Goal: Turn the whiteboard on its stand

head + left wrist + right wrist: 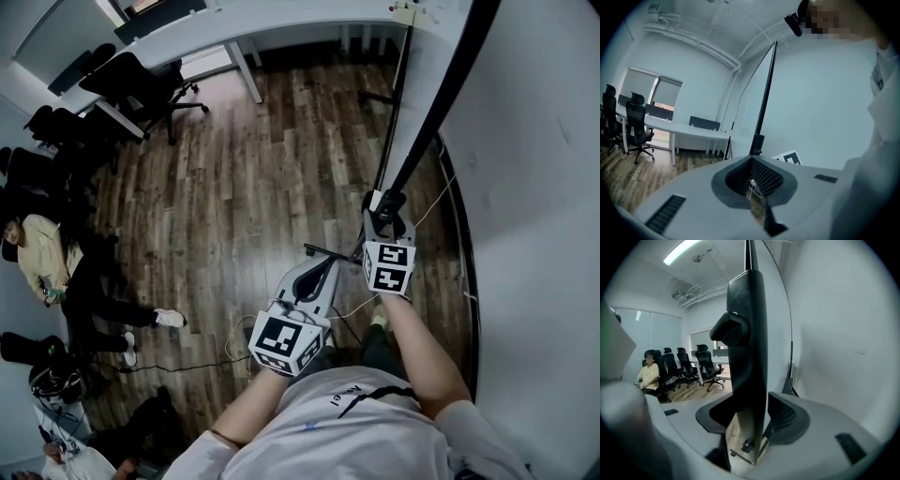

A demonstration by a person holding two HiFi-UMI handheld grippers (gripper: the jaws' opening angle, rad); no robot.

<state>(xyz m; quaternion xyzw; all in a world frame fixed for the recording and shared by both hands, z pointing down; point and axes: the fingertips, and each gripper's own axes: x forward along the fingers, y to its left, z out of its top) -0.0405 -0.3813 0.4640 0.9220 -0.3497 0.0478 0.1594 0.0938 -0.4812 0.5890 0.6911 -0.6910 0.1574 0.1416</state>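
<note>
The whiteboard (534,141) stands at the right, its black side frame (441,103) running down towards me. My right gripper (384,211) is at the frame's lower part. In the right gripper view the black frame post (750,357) with a black knob (729,329) stands between the wide jaws of the right gripper (749,404), and a thin gap shows beside the right pad (787,416). My left gripper (317,267) hangs lower left of it, apart from the board. Seen in its own view, the left gripper (752,159) has its jaws together on nothing, facing the board (815,108).
A foot of the stand (328,251) and a cable (187,361) lie on the wood floor below the grippers. White desks (281,23) and black office chairs (141,84) fill the far side. A person (47,262) sits at the left wall.
</note>
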